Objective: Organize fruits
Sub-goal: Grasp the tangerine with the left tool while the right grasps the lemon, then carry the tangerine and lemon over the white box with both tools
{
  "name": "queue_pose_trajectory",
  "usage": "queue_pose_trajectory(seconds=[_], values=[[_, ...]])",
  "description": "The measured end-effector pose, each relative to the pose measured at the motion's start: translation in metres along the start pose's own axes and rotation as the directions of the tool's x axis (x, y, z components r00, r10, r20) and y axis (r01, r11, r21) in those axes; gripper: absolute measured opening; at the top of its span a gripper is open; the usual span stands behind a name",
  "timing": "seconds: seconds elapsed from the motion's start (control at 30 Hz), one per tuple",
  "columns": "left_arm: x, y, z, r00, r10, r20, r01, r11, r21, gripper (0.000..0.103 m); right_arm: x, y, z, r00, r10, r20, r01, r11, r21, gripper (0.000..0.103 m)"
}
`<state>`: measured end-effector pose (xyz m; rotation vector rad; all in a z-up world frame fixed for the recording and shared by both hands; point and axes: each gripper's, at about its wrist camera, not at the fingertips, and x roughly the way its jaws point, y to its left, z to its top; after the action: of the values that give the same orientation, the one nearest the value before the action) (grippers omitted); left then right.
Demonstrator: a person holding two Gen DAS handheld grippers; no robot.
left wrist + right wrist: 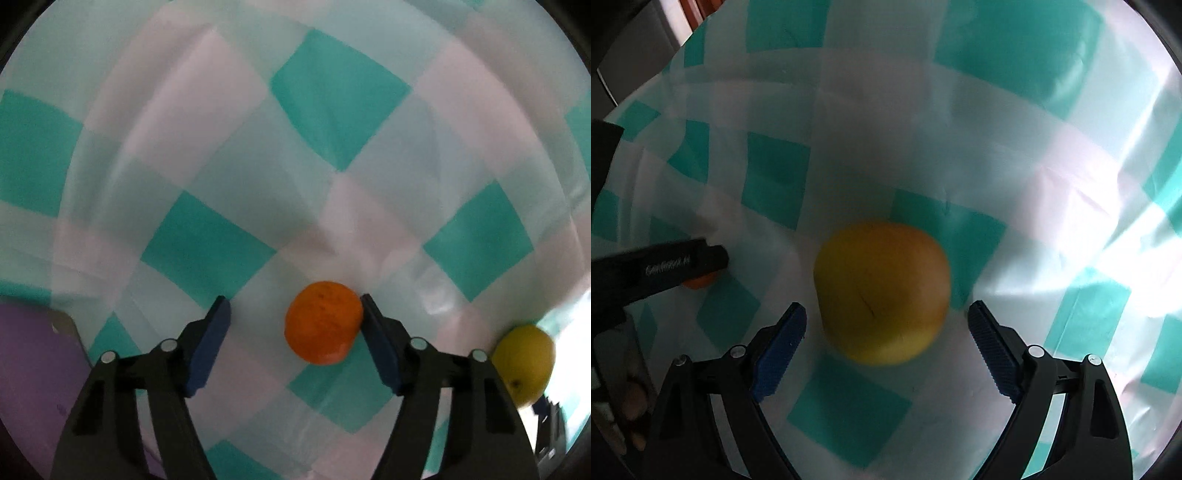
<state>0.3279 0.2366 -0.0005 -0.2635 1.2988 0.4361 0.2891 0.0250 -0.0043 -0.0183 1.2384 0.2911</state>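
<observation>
A small orange (323, 322) lies on the teal-and-white checked cloth (332, 103) between the fingers of my left gripper (293, 299). The right blue pad (380, 354) touches its side, while the left pad (210, 343) stands well clear of it, so the gripper is open. A larger yellow fruit (882, 293) rests on the cloth between the fingers of my right gripper (886, 305), which is open with a gap on both sides. The same yellow fruit (524, 363) shows at the lower right of the left wrist view. A left gripper finger (665, 267) hides most of the orange (700, 282).
A purple surface (29, 369) lies at the lower left of the left wrist view, beside the cloth's edge. Past the cloth's far left edge stands dark grey furniture (635, 48). Part of a hand (633, 402) shows at the lower left.
</observation>
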Motion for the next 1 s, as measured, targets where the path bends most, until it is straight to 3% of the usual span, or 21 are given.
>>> queue_pose_trajectory(seconds=[0.03, 0.07, 0.1, 0.2, 0.3, 0.5, 0.67, 1.0], values=[[-0.002, -0.003, 0.0, 1.0, -0.004, 0.005, 0.004, 1.0, 0.018, 0.054, 0.0, 0.001, 0.0, 1.0, -0.006, 0.01, 0.006, 1.0, -0.003, 0.074], [-0.004, -0.008, 0.0, 1.0, -0.015, 0.01, 0.014, 0.999, 0.049, 0.04, -0.001, 0.001, 0.001, 1.0, -0.01, 0.023, 0.011, 1.0, -0.003, 0.062], [-0.005, -0.012, 0.001, 1.0, -0.017, 0.014, 0.016, 0.998, 0.068, 0.036, -0.003, 0.001, 0.0, 0.999, -0.001, 0.035, 0.002, 1.0, -0.007, 0.06], [-0.006, -0.016, 0.001, 1.0, -0.027, 0.008, 0.026, 0.996, 0.083, 0.035, -0.005, 0.003, -0.004, 0.999, -0.026, 0.042, 0.027, 0.999, -0.023, 0.06], [-0.016, -0.011, -0.002, 0.994, -0.104, -0.029, 0.105, 0.994, 0.035, 0.035, -0.018, -0.005, -0.016, 0.998, -0.02, 0.055, 0.019, 1.0, 0.019, 0.06], [-0.067, -0.022, -0.02, 0.972, -0.236, 0.016, 0.235, 0.971, 0.045, 0.035, -0.056, -0.025, -0.054, 0.997, -0.016, 0.07, 0.009, 0.995, 0.1, 0.06], [-0.104, -0.029, -0.075, 0.963, -0.266, 0.035, 0.259, 0.958, 0.125, 0.035, -0.101, -0.044, -0.1, 0.996, -0.022, 0.084, 0.009, 0.989, 0.148, 0.06], [-0.195, -0.026, -0.3, 0.954, -0.274, 0.122, 0.231, 0.93, 0.286, 0.035, -0.222, -0.089, -0.234, 0.99, 0.015, 0.137, -0.031, 0.993, 0.113, 0.06]])
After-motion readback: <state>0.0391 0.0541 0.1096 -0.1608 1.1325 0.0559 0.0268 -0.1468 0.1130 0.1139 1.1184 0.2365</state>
